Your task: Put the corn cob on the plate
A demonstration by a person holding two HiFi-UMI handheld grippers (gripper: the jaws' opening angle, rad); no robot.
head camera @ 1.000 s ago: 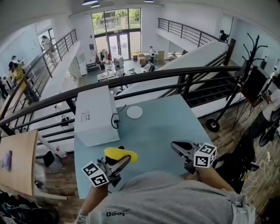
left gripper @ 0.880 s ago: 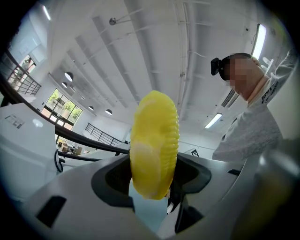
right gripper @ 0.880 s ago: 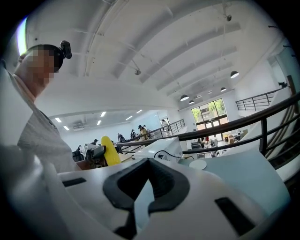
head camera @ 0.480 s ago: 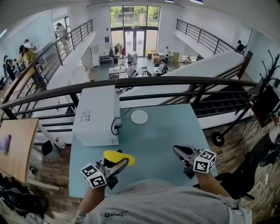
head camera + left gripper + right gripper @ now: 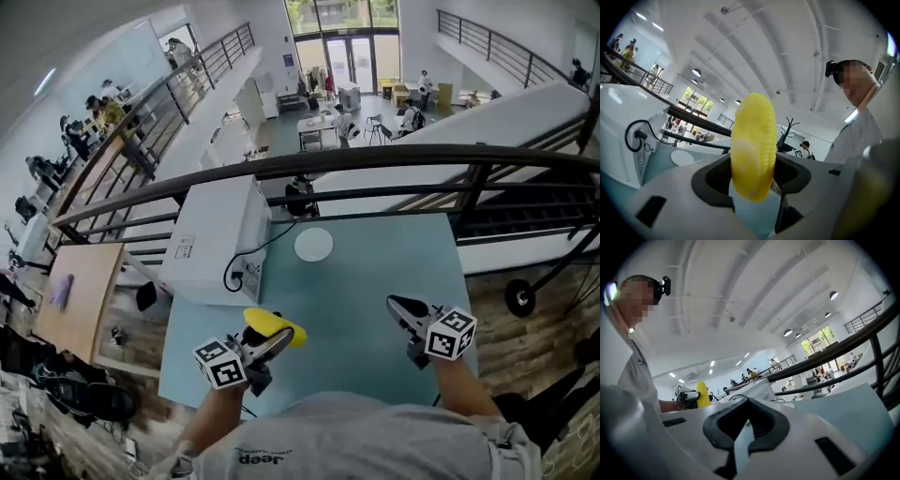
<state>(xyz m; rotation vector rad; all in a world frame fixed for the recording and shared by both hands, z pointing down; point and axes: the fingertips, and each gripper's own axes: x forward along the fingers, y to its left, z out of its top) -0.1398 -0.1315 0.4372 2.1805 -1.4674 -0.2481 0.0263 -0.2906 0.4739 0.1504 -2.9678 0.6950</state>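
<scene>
The yellow corn cob (image 5: 274,328) is clamped crosswise in my left gripper (image 5: 267,342), over the near left part of the pale blue table (image 5: 375,272). In the left gripper view the corn cob (image 5: 753,147) stands upright between the jaws and fills the middle. The small white plate (image 5: 313,245) lies near the table's far edge, ahead of both grippers; the same plate (image 5: 682,157) shows low at the left. My right gripper (image 5: 398,307) hovers over the near right of the table, shut and holding nothing. From the right gripper view (image 5: 743,437) the corn cob (image 5: 703,398) shows at the left.
A large white box (image 5: 220,239) with a black cable sits on the table's left side, beside the plate. A dark railing (image 5: 375,159) runs behind the table above a drop to a lower hall. A wooden desk (image 5: 80,300) stands to the left.
The head view has swung and tilted, showing more of the floor at the left. Both grippers have shifted with the person and sit slightly lower over the table's near edge. The corn stays clamped.
</scene>
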